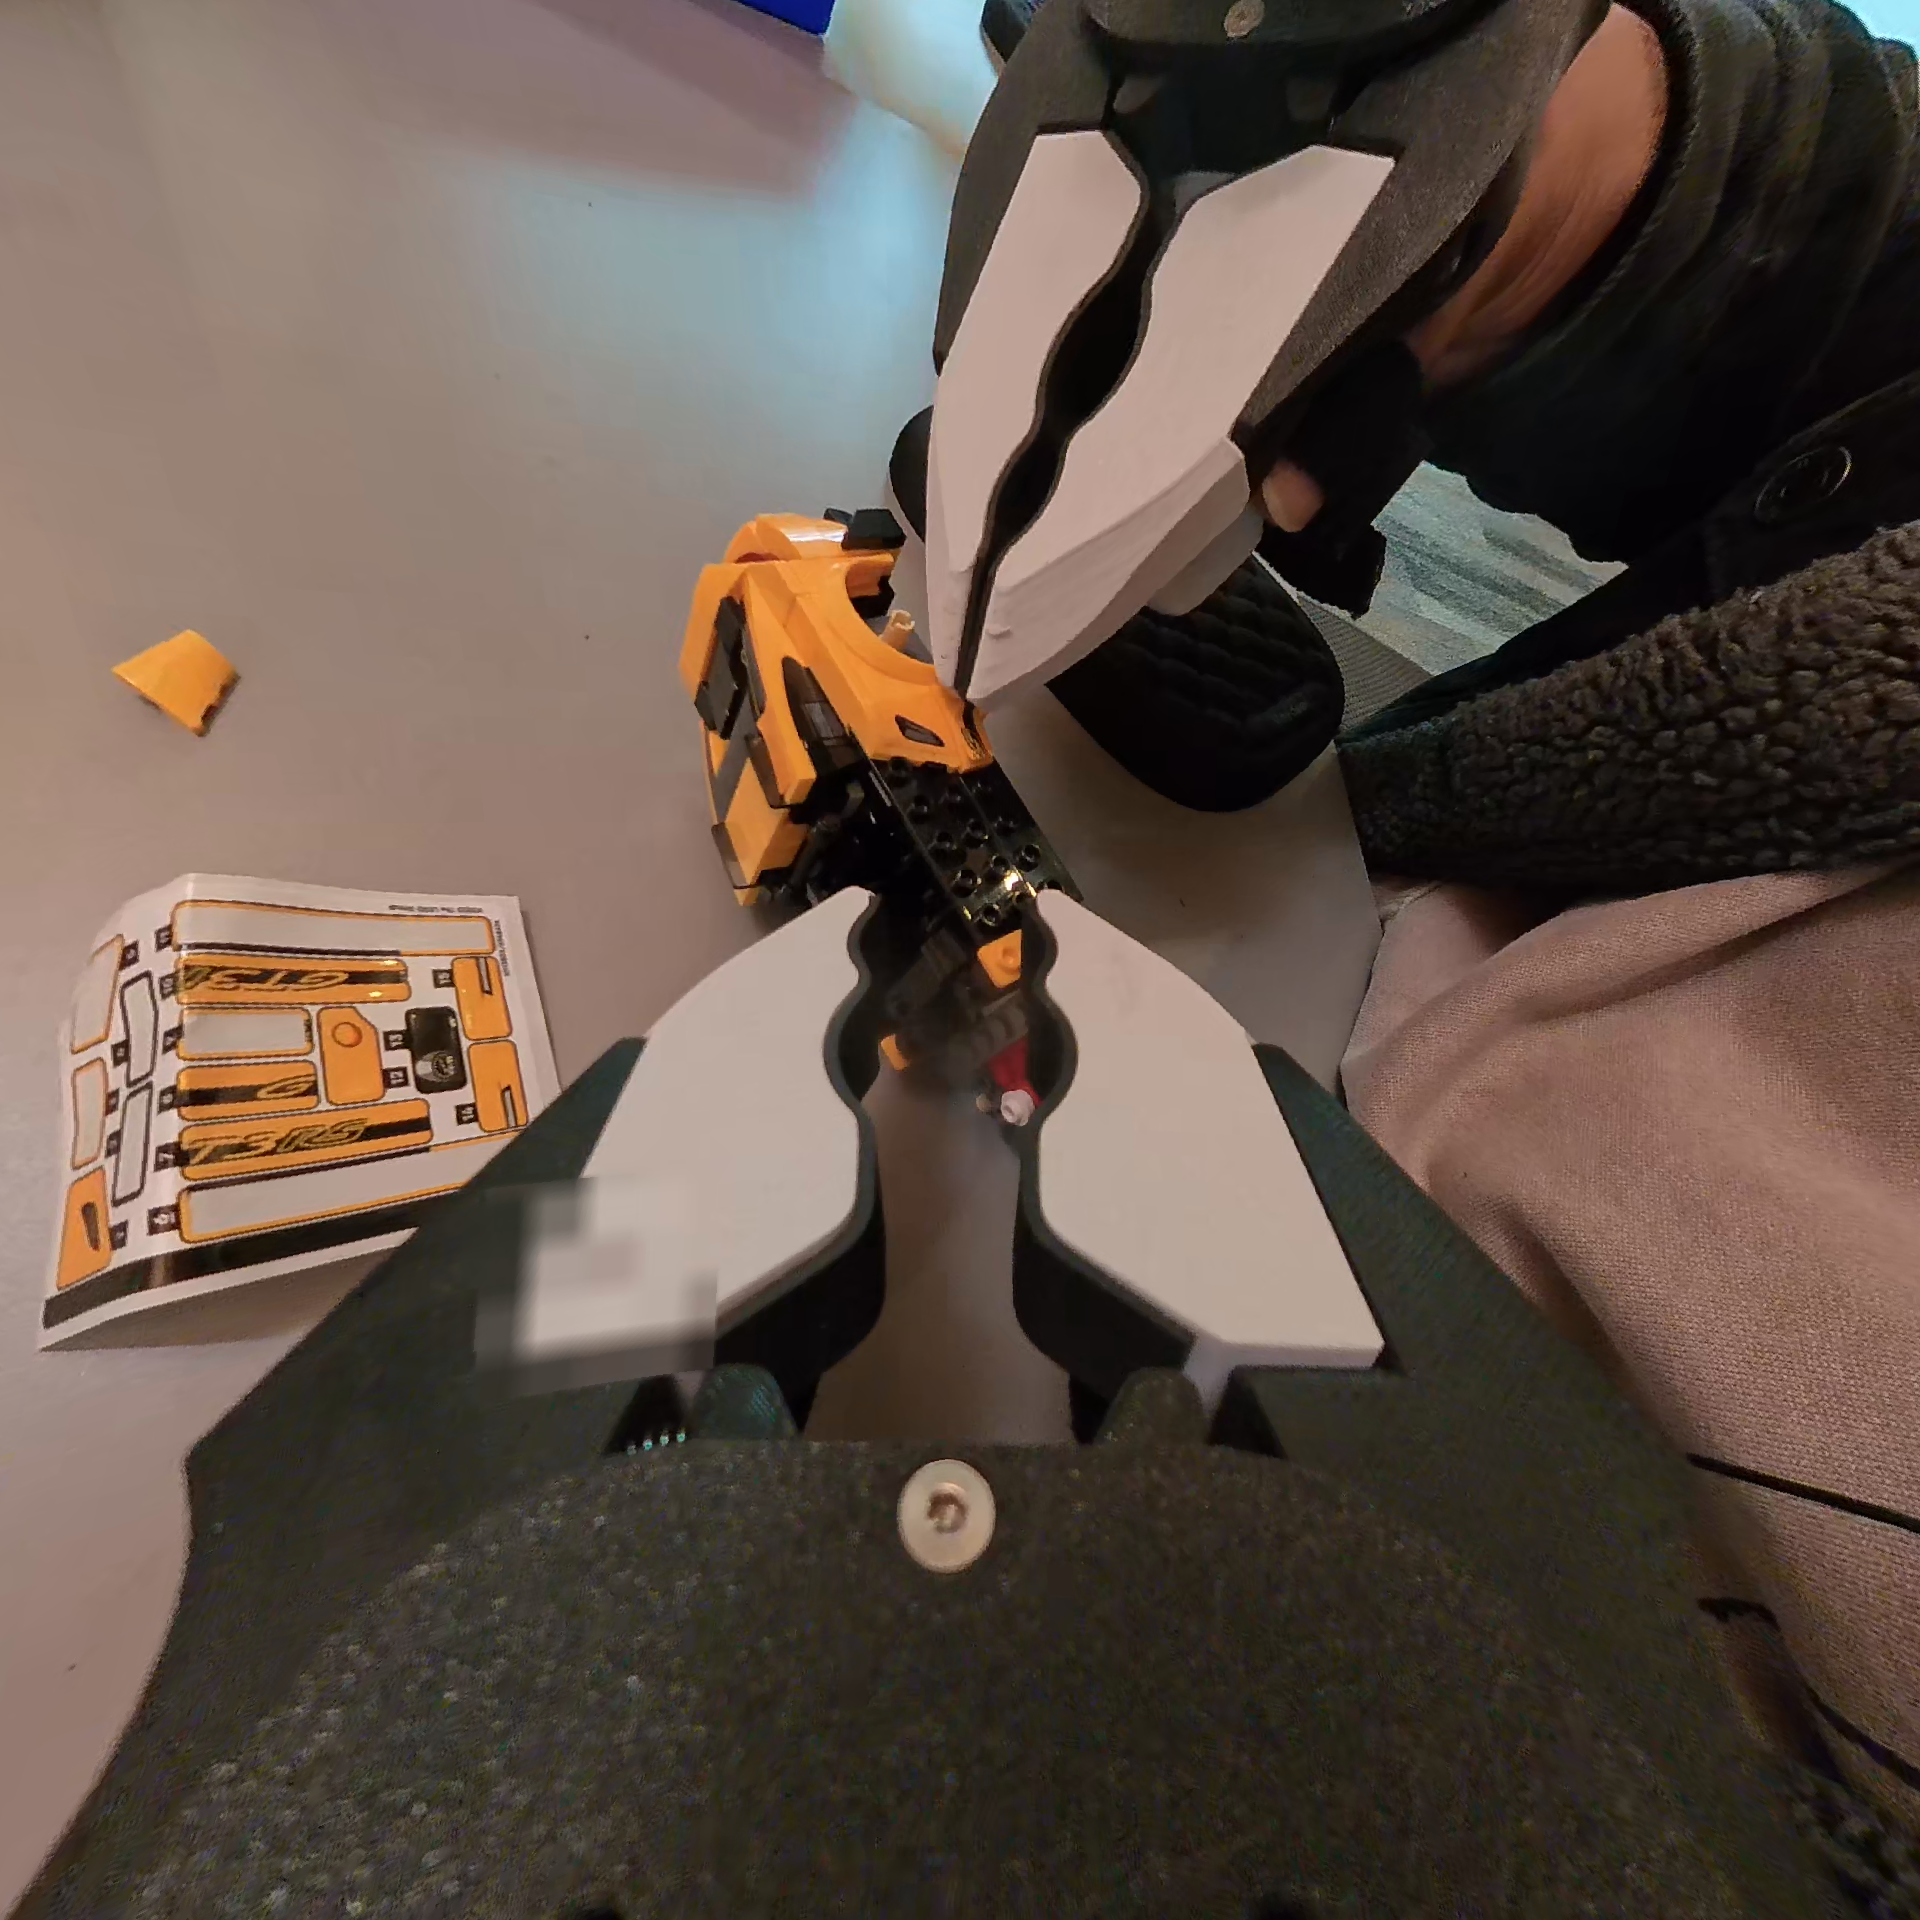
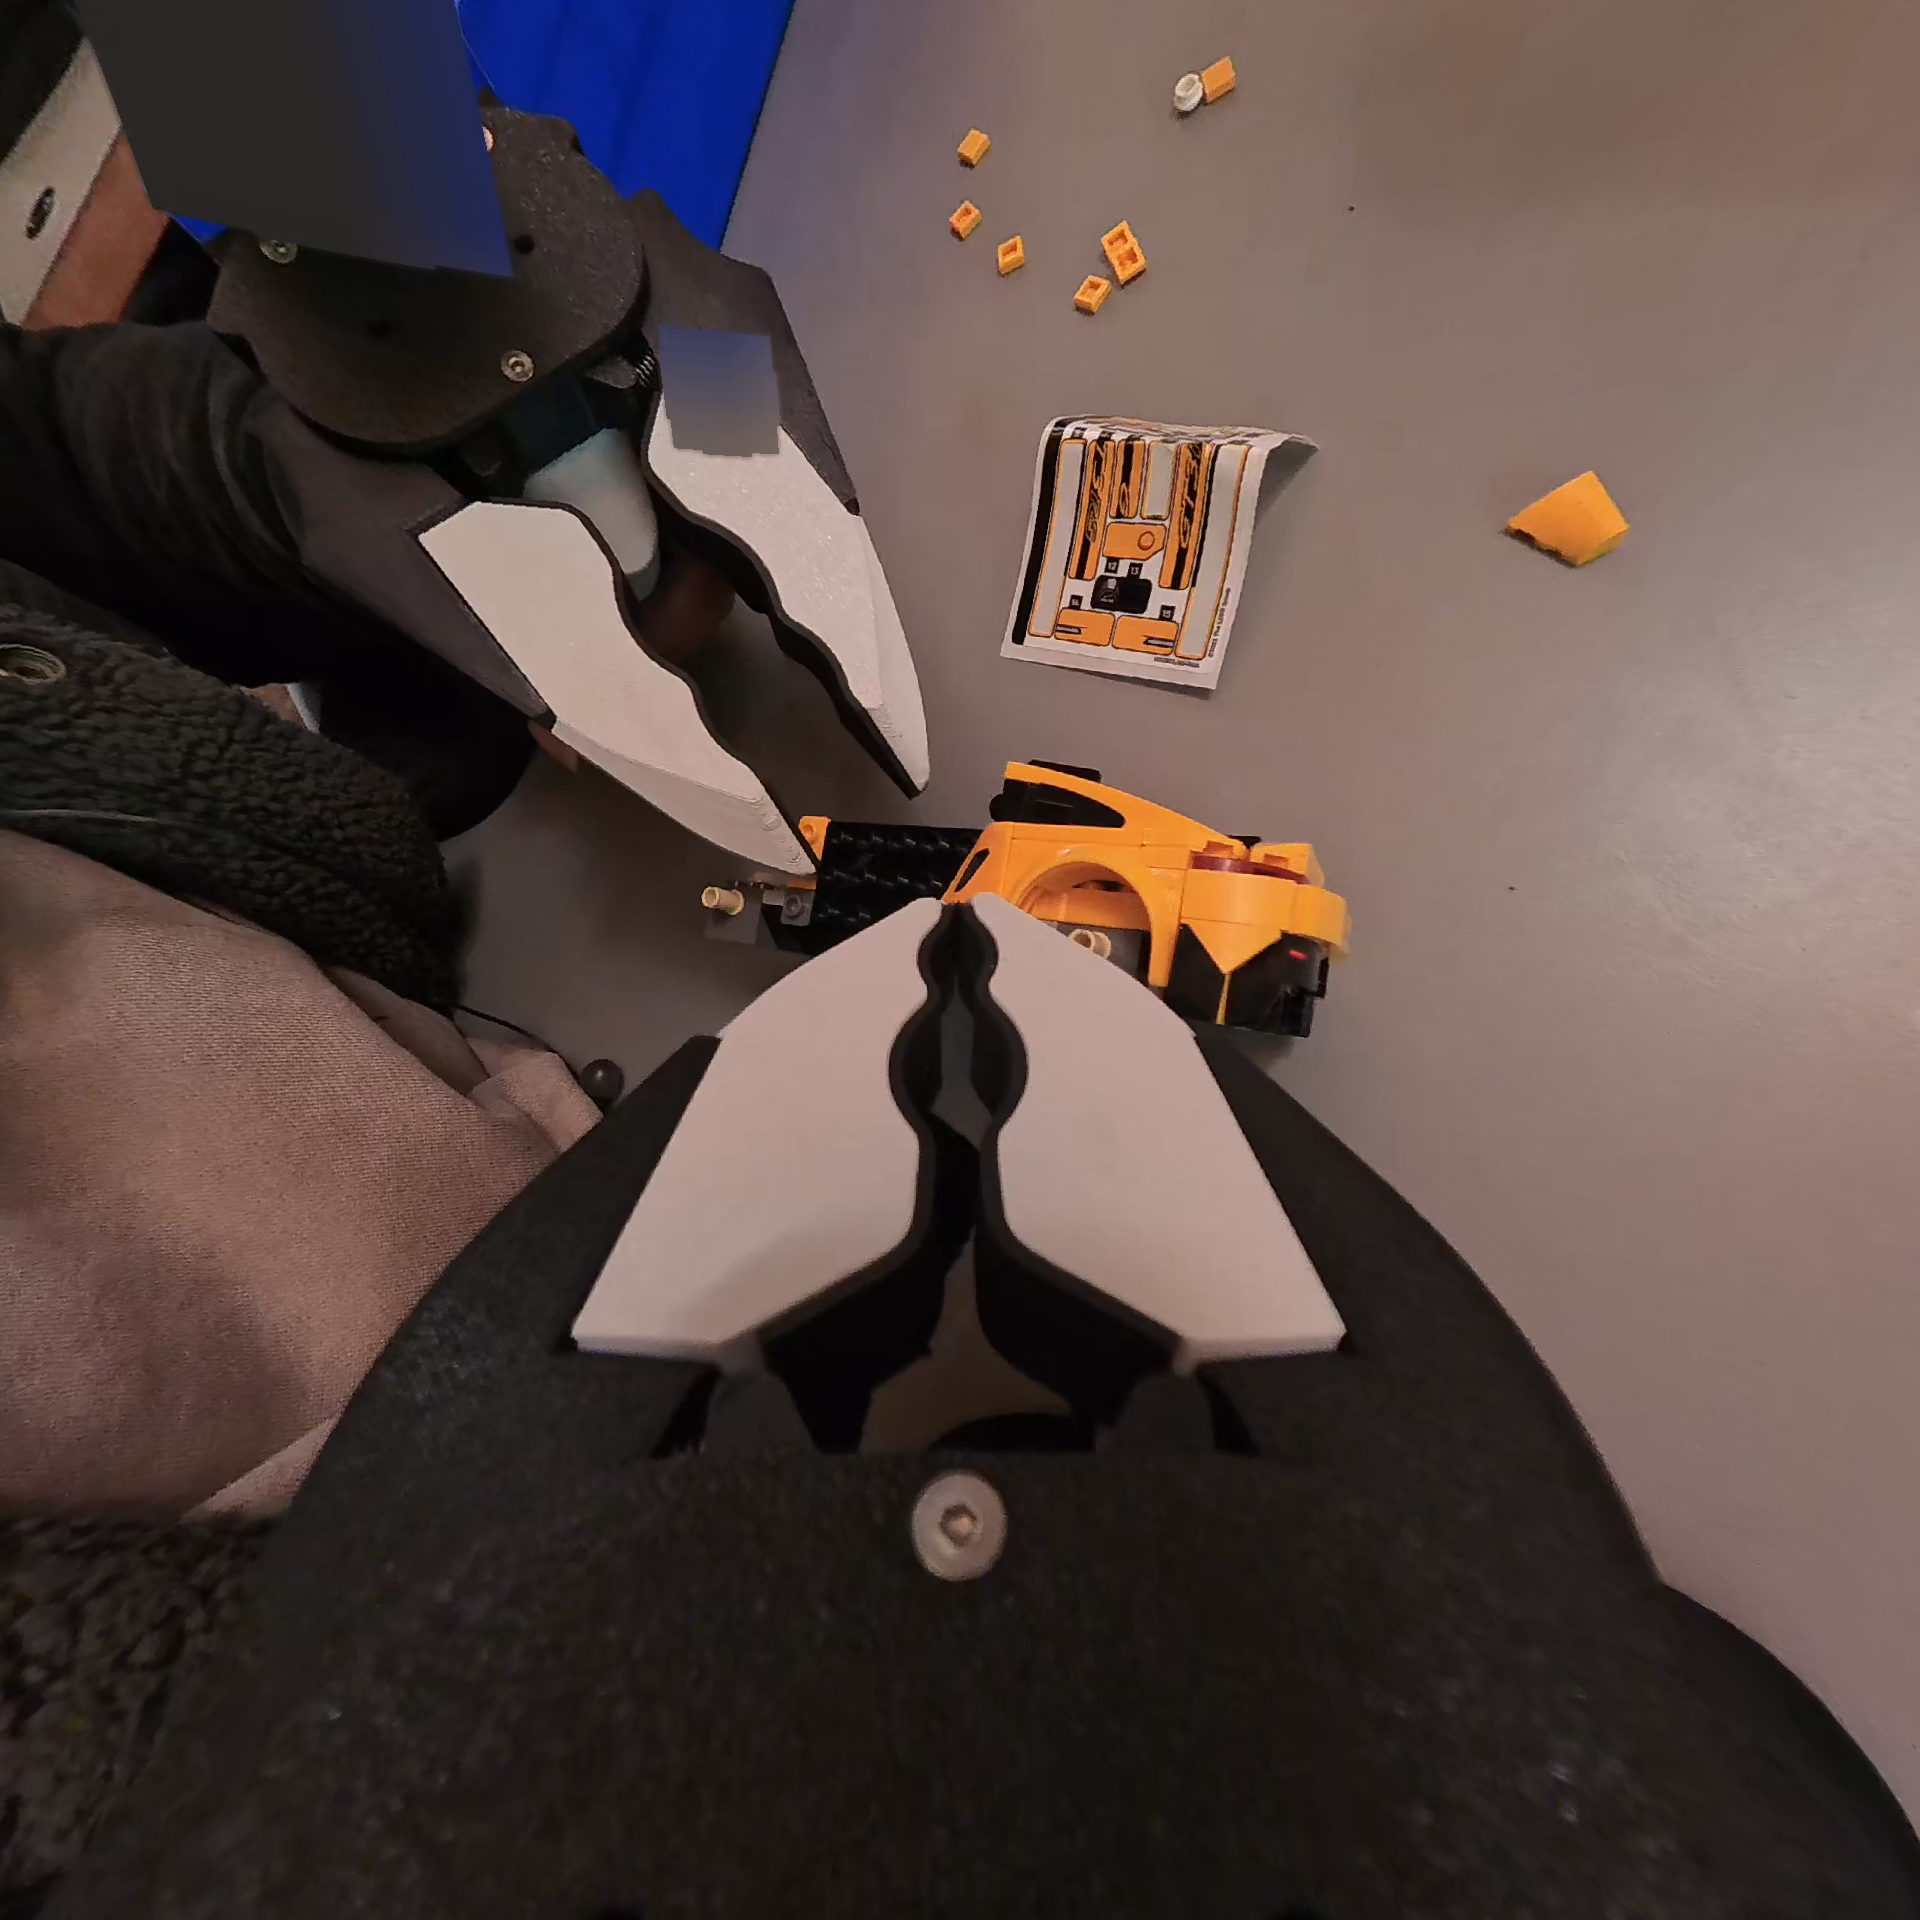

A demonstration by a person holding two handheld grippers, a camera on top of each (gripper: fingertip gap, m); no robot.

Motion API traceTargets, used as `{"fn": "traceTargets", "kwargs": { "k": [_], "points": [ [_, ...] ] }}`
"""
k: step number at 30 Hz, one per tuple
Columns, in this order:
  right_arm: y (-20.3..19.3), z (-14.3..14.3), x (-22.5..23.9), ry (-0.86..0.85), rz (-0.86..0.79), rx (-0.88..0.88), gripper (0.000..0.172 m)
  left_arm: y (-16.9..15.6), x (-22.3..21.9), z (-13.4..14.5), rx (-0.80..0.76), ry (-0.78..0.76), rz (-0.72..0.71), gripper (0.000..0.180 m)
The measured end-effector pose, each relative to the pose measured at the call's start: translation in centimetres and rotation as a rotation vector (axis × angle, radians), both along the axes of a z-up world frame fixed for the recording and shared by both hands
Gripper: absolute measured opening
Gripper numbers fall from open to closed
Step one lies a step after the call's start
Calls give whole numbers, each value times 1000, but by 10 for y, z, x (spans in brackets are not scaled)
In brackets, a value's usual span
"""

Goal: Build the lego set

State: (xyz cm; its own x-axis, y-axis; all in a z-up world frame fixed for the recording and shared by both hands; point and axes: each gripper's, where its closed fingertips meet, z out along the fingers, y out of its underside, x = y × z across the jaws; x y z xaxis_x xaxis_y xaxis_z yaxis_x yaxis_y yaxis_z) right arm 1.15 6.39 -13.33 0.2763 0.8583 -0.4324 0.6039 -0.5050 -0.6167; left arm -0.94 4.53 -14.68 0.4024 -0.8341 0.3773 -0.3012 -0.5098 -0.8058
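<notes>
An orange and black toy brick car lies on the grey table. My left gripper is shut on the car's black studded chassis, which sits between its two fingertips. In the right wrist view the left gripper straddles the end of that chassis. My right gripper is shut, and its tip rests against the edge of the car's orange body. In the left wrist view the right gripper comes down from above and touches the orange fender.
An orange and black sticker sheet lies left of the car; it also shows in the right wrist view. A loose orange curved piece and several small orange bricks lie farther off. A person's dark fleece sleeve and beige lap border the table edge. My left and right fingertips are right by each other.
</notes>
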Motion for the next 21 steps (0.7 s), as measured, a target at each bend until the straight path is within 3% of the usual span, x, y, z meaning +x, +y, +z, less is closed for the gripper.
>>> {"fn": "traceTargets", "kwargs": {
  "k": [13,21],
  "points": [
    [1,-1,0,-60,17,89,0,0,0,0,-1,0,0,24],
    [2,-2,1,-133,70,259,0,-1,0,0,-1,0,-1,23]
  ]
}}
